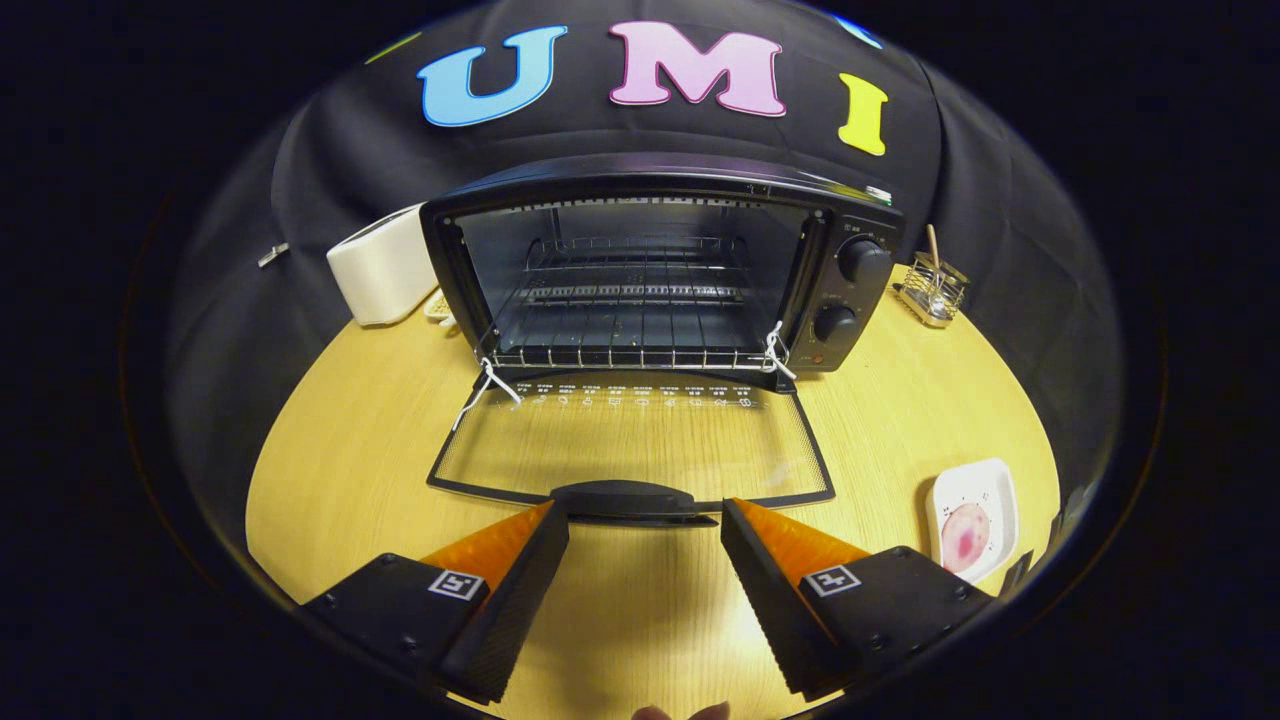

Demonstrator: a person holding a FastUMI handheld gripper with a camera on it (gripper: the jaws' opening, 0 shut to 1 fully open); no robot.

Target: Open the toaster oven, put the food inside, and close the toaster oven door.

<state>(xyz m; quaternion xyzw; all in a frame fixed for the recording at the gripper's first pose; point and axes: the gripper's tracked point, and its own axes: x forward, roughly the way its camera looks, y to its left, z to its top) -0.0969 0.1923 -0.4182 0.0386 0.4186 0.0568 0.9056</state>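
A black toaster oven (pixel 850 300) stands at the back of the round wooden table (pixel 350 430). Its glass door (pixel 630 440) lies fully open, flat toward me, with the black handle (pixel 625 498) at its near edge. Inside, the wire rack (pixel 630 345) is bare. My gripper (pixel 645 520) is open, its orange-and-black fingers (pixel 520 560) spread to either side of the door handle, just short of it, holding nothing. The food, a round pink slice (pixel 963 530), lies on a small white square plate (pixel 985 480) to the right of the fingers.
A white box-shaped appliance (pixel 385 265) stands left of the oven. A small wire holder with a wooden stick (pixel 932 285) sits to its right. White strings (pixel 485 385) hang at the door's hinges. The table's edge curves close around plate and fingers.
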